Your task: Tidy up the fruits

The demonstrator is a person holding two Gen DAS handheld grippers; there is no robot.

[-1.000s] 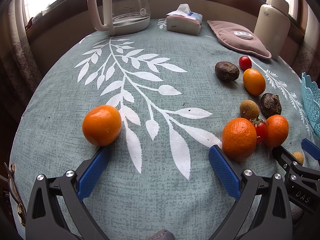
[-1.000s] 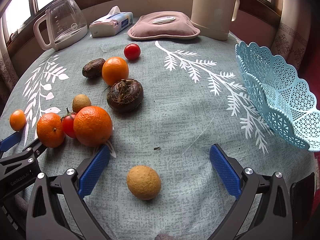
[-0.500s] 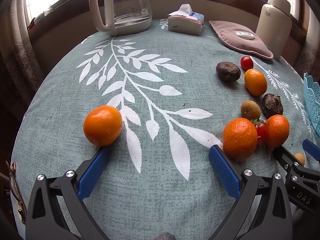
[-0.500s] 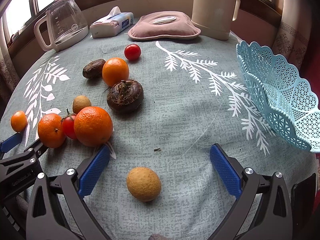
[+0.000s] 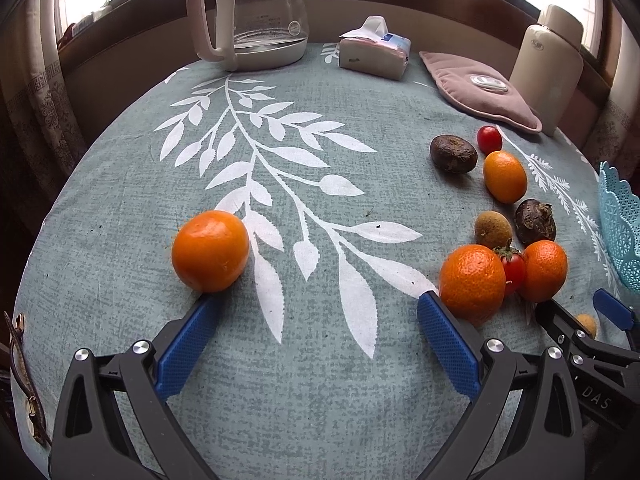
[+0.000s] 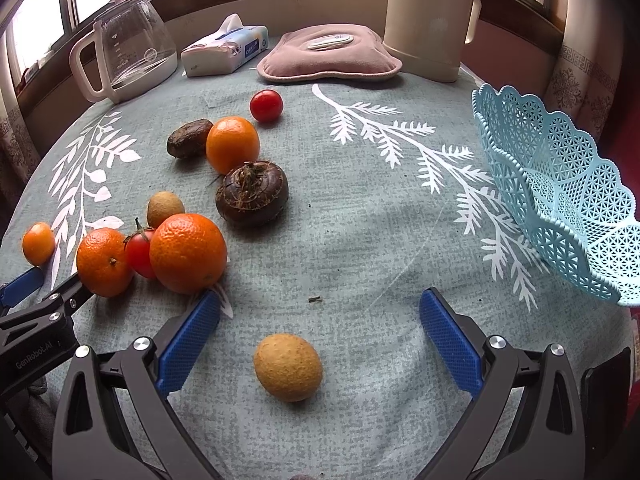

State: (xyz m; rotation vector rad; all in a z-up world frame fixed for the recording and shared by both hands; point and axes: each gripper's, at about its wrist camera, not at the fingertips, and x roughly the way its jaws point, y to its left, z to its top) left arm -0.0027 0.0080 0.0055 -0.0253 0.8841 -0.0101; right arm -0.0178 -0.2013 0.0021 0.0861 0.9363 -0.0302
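Observation:
Fruits lie scattered on a grey-green tablecloth with white leaf prints. My left gripper (image 5: 318,312) is open, and a lone orange mandarin (image 5: 210,250) sits just past its left fingertip. A large orange (image 5: 472,283) touches its right fingertip, clustered with a cherry tomato (image 5: 514,267) and another mandarin (image 5: 545,270). My right gripper (image 6: 320,308) is open, with a tan longan-like fruit (image 6: 288,366) on the cloth between its fingers. A light blue lattice basket (image 6: 560,196) stands empty at the right.
Farther back lie a dark water chestnut (image 6: 252,193), an orange (image 6: 232,144), a brown fruit (image 6: 189,143), a small tan fruit (image 6: 165,209) and a red tomato (image 6: 266,105). A glass kettle (image 6: 124,64), tissue pack (image 6: 224,52), pink pad (image 6: 328,58) and cream jug (image 6: 428,20) line the far edge.
Both views have shifted very slightly, with the fruits sitting a touch lower in frame. No fruit has moved and both grippers stay open.

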